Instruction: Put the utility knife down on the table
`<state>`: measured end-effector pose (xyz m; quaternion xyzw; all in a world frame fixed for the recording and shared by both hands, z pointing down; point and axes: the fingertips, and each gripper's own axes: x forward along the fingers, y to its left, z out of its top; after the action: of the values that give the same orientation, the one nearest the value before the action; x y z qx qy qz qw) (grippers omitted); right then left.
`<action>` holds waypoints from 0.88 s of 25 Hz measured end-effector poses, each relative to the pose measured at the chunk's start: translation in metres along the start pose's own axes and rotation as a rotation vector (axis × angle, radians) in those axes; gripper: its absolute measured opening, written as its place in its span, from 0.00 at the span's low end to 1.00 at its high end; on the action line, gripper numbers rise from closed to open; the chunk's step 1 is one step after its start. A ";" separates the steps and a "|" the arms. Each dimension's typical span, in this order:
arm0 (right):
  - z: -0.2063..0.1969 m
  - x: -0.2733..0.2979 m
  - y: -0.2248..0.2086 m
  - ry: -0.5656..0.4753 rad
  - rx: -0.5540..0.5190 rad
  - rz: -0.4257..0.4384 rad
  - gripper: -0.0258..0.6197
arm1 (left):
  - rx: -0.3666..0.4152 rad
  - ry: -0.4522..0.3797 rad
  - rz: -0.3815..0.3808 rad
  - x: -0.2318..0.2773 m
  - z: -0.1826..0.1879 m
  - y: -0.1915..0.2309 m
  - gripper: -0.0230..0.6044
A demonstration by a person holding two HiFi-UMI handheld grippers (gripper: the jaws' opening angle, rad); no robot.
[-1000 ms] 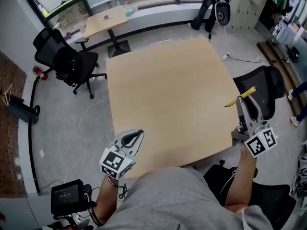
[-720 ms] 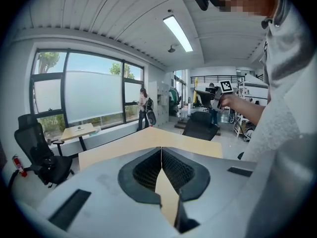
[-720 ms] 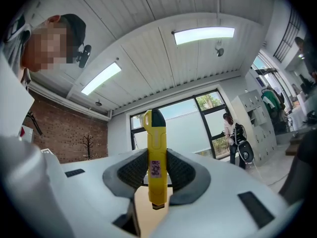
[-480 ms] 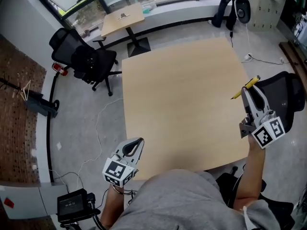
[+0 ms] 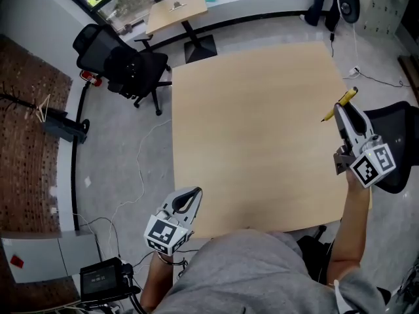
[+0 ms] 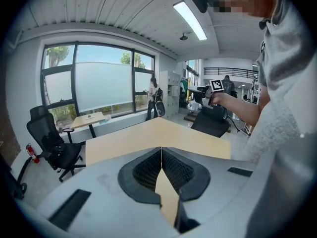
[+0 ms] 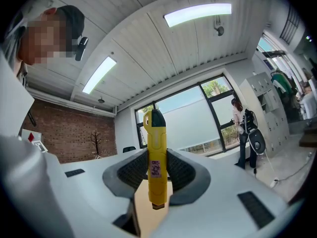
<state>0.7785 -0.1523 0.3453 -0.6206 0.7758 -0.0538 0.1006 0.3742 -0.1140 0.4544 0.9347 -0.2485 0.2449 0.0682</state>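
1. Holding the yellow utility knife [image 7: 155, 158] tight between its two jaws, the right gripper [image 5: 341, 109] is hanging over the right edge of the table [image 5: 255, 129].
2. The knife is sticking up out of the jaws, off the table top.
3. The left gripper [image 5: 194, 193] is hanging by the near left corner, its jaws pressed together with nothing between them.
4. A black chair [image 5: 400, 142] is standing just beside the right edge, under the right gripper.
5. Another black chair [image 5: 121, 61] is standing on the floor off the far left corner, and a thin cable [image 5: 140, 169] is lying along the left edge.
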 end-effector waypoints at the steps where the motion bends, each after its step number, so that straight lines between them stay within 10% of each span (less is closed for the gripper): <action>1: -0.002 0.004 -0.004 0.010 0.002 0.002 0.22 | -0.006 0.002 0.003 0.000 0.001 0.000 0.05; 22: -0.096 0.114 -0.043 0.240 0.062 0.092 0.22 | -0.098 0.058 0.091 -0.005 -0.014 0.009 0.04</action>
<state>0.7742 -0.2773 0.4379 -0.5700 0.8078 -0.1473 0.0285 0.3596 -0.1163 0.4643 0.9104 -0.3003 0.2625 0.1097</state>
